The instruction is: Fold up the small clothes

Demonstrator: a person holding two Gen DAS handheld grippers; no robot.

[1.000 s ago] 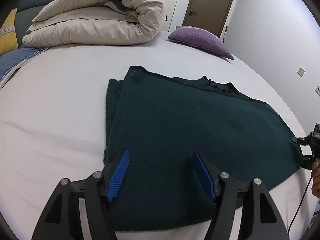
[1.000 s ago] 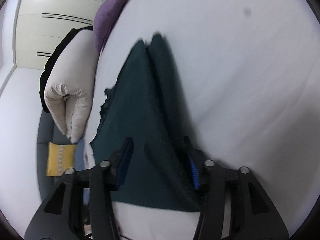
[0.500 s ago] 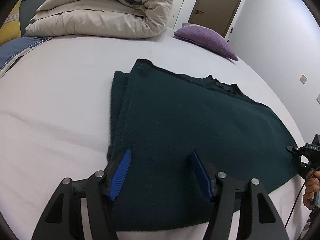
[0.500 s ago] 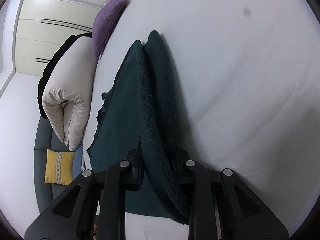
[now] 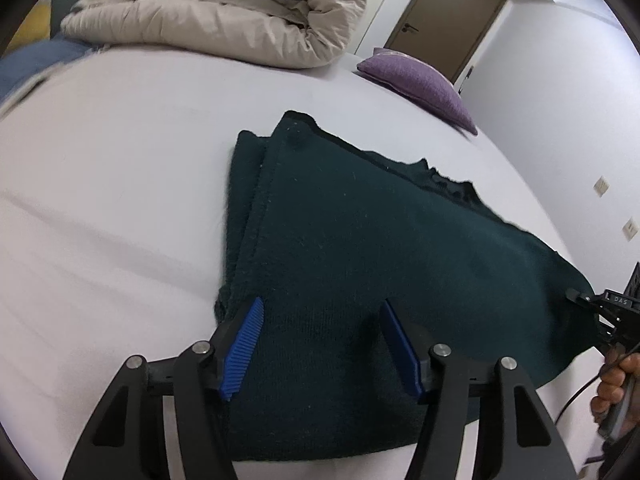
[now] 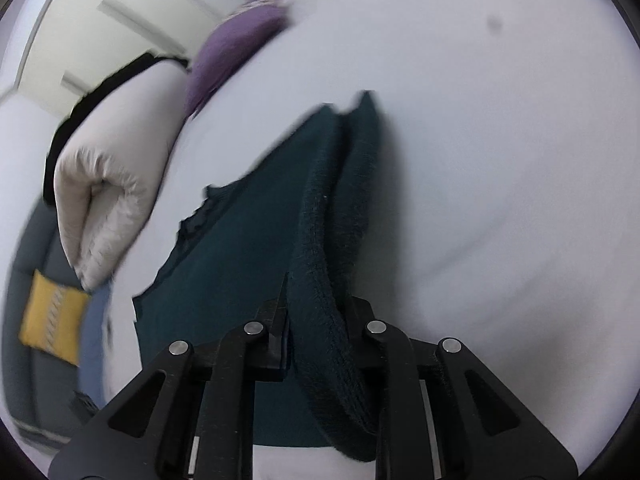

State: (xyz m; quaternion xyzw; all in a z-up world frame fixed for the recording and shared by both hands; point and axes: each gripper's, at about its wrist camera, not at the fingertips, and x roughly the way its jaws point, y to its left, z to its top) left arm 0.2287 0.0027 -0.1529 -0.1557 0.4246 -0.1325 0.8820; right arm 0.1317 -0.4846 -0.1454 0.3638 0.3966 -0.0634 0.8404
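A dark green knitted garment [image 5: 380, 264] lies folded on the white bed, its doubled edge at the left. My left gripper [image 5: 320, 344] is open, its blue pads just above the garment's near edge, holding nothing. In the right wrist view my right gripper [image 6: 318, 320] is shut on the garment's thick folded edge [image 6: 320, 280] and holds it a little off the sheet. The right gripper also shows in the left wrist view [image 5: 612, 312] at the garment's right corner.
A rolled beige duvet [image 5: 224, 12] lies at the back of the bed, a purple pillow [image 5: 420, 80] at the back right. A yellow cushion [image 6: 52, 316] and a grey sofa sit beyond the bed. White sheet [image 5: 100, 200] surrounds the garment.
My right gripper has closed on the garment's folded edge and lifted it a little. My left gripper has stayed open and moved slightly forward over the near edge.
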